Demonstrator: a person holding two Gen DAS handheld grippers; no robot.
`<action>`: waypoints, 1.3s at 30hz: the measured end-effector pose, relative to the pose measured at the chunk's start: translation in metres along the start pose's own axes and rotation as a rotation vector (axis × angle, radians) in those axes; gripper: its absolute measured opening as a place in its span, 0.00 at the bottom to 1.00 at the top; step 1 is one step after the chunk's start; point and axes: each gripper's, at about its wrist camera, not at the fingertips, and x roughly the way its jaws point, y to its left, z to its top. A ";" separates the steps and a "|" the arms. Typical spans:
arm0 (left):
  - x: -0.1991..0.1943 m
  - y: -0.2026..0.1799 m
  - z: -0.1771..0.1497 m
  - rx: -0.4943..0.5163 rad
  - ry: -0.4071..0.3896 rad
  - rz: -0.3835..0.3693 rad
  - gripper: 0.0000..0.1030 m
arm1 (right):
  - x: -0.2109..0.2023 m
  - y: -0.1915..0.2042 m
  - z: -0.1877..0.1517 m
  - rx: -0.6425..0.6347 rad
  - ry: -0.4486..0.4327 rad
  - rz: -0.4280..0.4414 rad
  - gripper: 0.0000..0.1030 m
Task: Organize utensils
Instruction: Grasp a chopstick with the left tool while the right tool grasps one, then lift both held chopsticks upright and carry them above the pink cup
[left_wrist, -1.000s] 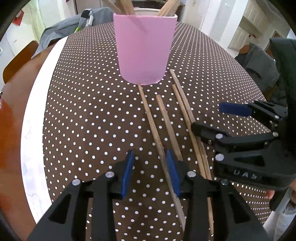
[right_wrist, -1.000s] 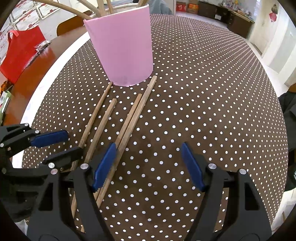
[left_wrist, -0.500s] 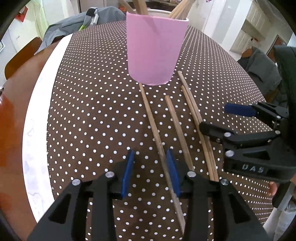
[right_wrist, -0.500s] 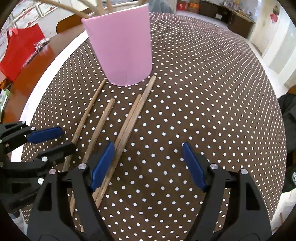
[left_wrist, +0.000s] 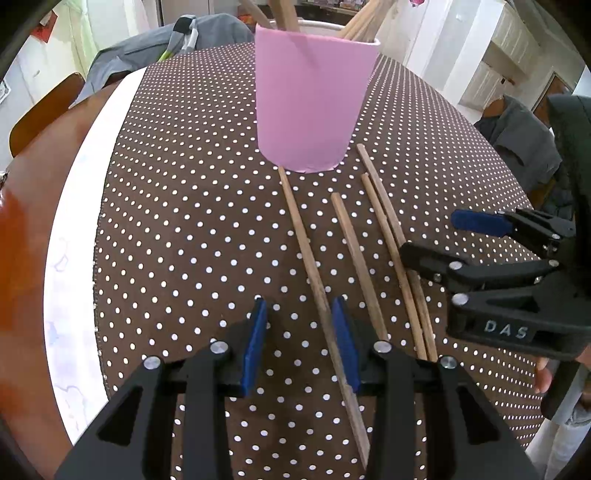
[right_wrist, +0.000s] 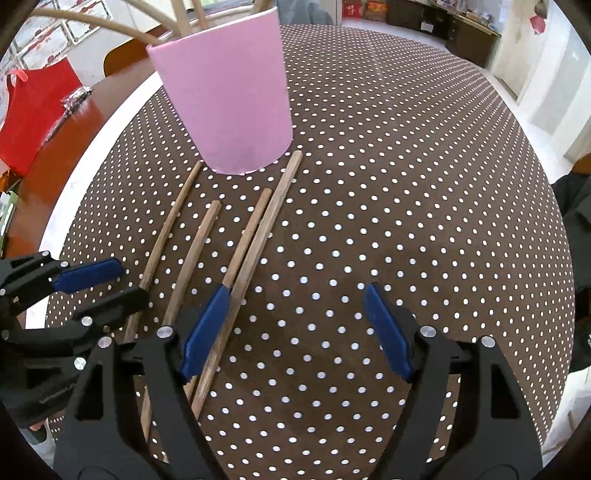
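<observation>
- Four loose wooden chopsticks (left_wrist: 314, 266) lay on the brown polka-dot tablecloth (right_wrist: 406, 184), before the pink cylindrical cup (left_wrist: 310, 99).
- Left gripper (left_wrist: 301, 343) gaped, straddling the leftmost stick.
- Right gripper (right_wrist: 295, 328) gaped, empty.

Left gripper (left_wrist: 299, 343) low at near left, jaws partly parted. Right gripper (right_wrist: 295, 332) near right beside it, jaws spread wide.

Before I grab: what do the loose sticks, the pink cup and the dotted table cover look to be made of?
Loose chopsticks: likely bare wood or bamboo, matte brown with faint grain streaks.
Pink cup: smooth, matte, uniform pink with a white rim; plastic or a paper-like sleeve, can't tell which.
Dotted cover: brown with white dots, lying flat with only a faint sheen; probably fabric or vinyl.
</observation>
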 end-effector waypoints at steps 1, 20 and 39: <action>0.000 0.000 0.000 -0.001 0.000 -0.001 0.36 | 0.001 0.004 0.000 -0.004 0.001 -0.009 0.73; 0.002 -0.002 0.002 -0.008 0.020 0.000 0.07 | -0.004 -0.026 0.007 -0.003 0.078 0.078 0.10; -0.068 -0.037 -0.013 0.058 -0.226 -0.133 0.05 | -0.074 -0.088 -0.039 0.082 -0.182 0.303 0.06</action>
